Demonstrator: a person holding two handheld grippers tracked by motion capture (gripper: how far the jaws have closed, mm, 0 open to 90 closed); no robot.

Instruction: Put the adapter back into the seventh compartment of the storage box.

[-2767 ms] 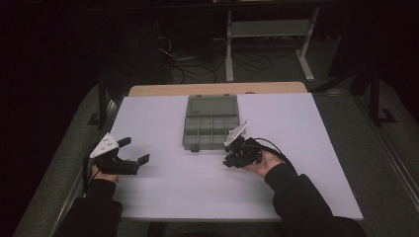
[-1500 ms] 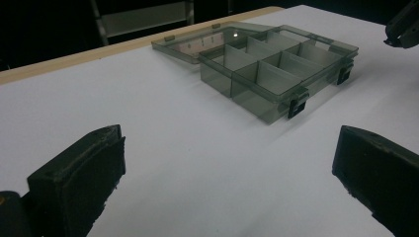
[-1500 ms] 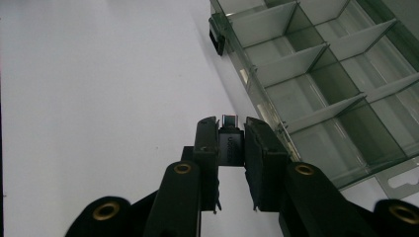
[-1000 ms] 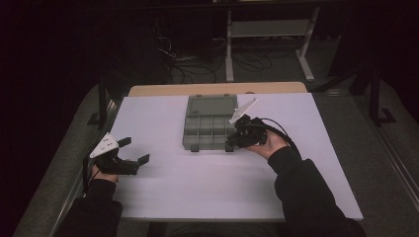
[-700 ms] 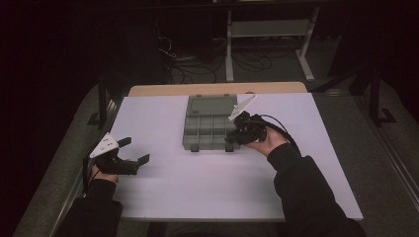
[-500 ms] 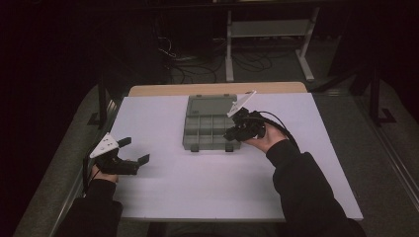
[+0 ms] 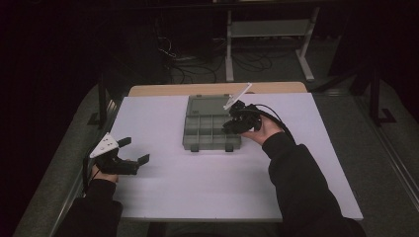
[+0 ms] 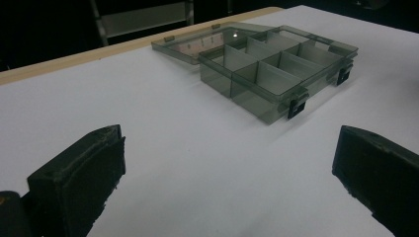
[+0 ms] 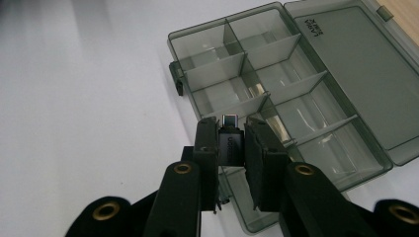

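A smoky clear compartment box (image 7: 207,129) (image 8: 276,74) (image 9: 276,94) lies open on the white table, lid flat behind it. My right gripper (image 7: 231,124) (image 9: 231,143) hovers over the box's right side, shut on a small dark USB adapter (image 9: 230,140) whose metal plug points toward the compartments. My left gripper (image 7: 134,151) (image 8: 227,182) rests at the table's left edge, jaws wide apart with nothing between them, well away from the box. The compartments look empty.
The white board (image 7: 197,177) covers a wooden table (image 7: 163,90) with open room in front of and beside the box. Past the far edge stand a metal shelf frame (image 7: 267,29) and cables on a dark floor.
My right gripper has moved from the table in front of the box up and forward over the box's right side, carrying the adapter. The left gripper has stayed put.
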